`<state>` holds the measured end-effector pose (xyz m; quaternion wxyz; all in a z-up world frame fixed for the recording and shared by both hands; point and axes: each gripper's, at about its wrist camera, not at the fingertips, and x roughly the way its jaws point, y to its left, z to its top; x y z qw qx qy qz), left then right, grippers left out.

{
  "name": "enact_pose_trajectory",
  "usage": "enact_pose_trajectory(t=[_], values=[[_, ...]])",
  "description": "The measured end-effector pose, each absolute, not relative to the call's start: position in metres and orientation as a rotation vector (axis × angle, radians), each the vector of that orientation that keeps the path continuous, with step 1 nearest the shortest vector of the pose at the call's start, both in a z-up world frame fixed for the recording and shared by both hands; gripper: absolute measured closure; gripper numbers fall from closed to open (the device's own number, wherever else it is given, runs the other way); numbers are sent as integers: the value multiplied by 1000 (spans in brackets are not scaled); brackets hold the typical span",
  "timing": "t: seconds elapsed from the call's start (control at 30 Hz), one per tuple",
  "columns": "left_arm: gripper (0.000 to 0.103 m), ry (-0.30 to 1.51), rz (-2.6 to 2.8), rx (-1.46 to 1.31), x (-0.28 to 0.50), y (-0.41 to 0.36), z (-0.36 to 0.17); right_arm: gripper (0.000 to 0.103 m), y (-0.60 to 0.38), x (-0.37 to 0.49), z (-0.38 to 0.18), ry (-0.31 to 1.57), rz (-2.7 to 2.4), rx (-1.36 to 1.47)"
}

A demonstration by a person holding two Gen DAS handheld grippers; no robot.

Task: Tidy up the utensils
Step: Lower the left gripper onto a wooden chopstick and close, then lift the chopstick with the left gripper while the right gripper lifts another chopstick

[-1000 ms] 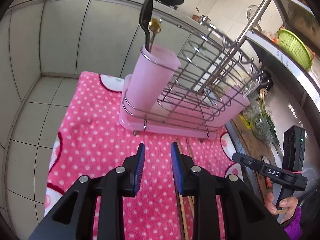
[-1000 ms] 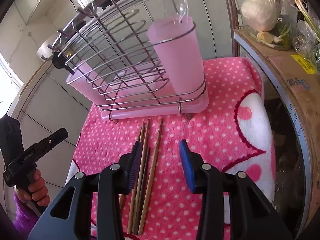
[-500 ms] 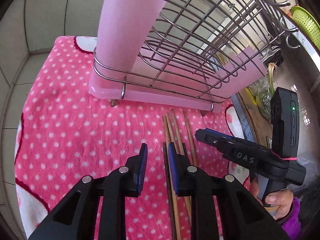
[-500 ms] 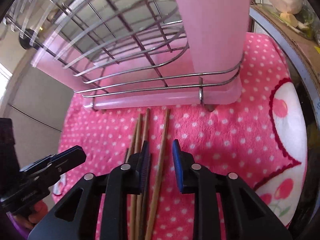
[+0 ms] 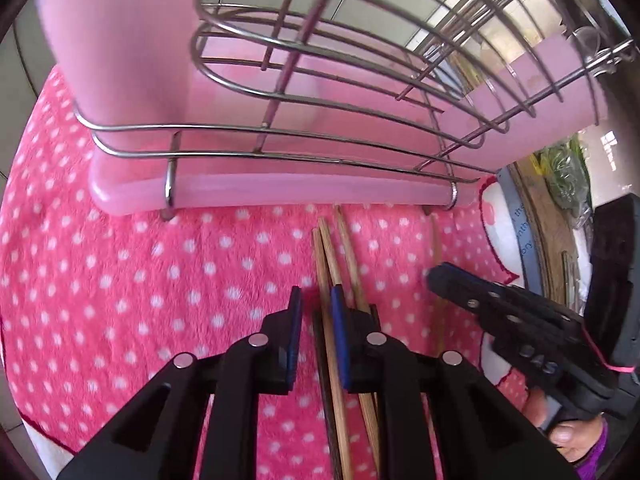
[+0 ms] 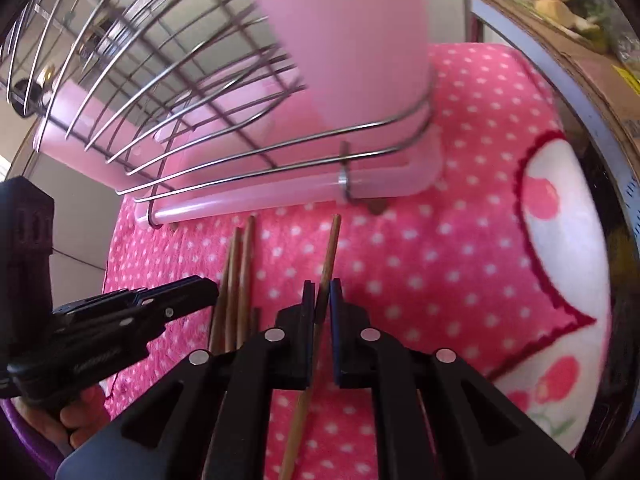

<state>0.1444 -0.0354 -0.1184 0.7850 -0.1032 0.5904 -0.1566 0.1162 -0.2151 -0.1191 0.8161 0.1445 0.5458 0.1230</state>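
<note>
Wooden chopsticks point(image 5: 326, 256) lying side by side on the pink dotted towel point(image 5: 140, 272), tips pointing at the foot of the pink drainer tray point(image 5: 280, 194), so just in front of the rack and easy to reach from above. One lone chopstick point(image 6: 330, 248) set a little apart to the right of the bundle, which probably explains one tool per target. Right gripper point(image 6: 320, 300) lowered over that single stick, jaws closing with the stick between them and nearly pinched; contact of the pads cannot be told for certain, only a sliver of gap showing on either side. Left gripper point(image 5: 314, 308) over the bundle, jaws closing too but with a clear gap, straddling one or two sticks, pads not yet pressing. Both tools tilted steeply down, likely so the fingertips can reach round thin sticks lying flat on soft cloth. Behind, the wire dish rack point(image 5: 360, 92) sitting in its tray, with a pink utensil cup point(image 6: 352, 40) held upright in a wire ring at the corner: the probable destination, close by. At the right edge, a cardboard box point(image 6: 568, 52) with vegetables; in the left view's corner, a hand point(image 5: 568, 432) gripping the other tool's handle.
</note>
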Motion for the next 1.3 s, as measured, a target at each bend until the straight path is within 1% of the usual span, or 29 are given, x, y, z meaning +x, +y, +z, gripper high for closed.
enact_pose_trajectory(t=[0.2, 0.4, 0.43, 0.47, 0.53, 0.63, 0.73, 0.83, 0.97, 1.3], values=[[91, 1297, -330, -149, 155, -53, -123, 95, -232, 119, -121, 1181, 271, 316], [91, 1322, -311, -78, 164, -69, -126, 94, -226, 123, -129, 1206, 293, 301], [91, 1321, -310, -64, 165, -72, -126, 94, -222, 124, -132, 1208, 295, 294], [95, 1318, -308, -56, 166, -75, -127, 94, -222, 124, -132, 1209, 293, 287], [96, 1305, -312, -38, 166, -76, -127, 94, -212, 129, -135, 1211, 293, 284], [98, 1296, -311, -70, 164, -73, -124, 93, -205, 131, -136, 1214, 293, 264], [98, 1271, -319, -131, 161, -62, -112, 94, -200, 131, -137, 1208, 296, 262], [98, 1229, -333, -164, 154, -55, -98, 94, -202, 130, -139, 1190, 297, 306], [98, 1153, -360, -210, 139, -41, -76, 94, -216, 116, -128, 1125, 305, 351], [98, 833, -368, -313, 73, 13, -9, 96, -228, 51, -53, 832, 355, 329]])
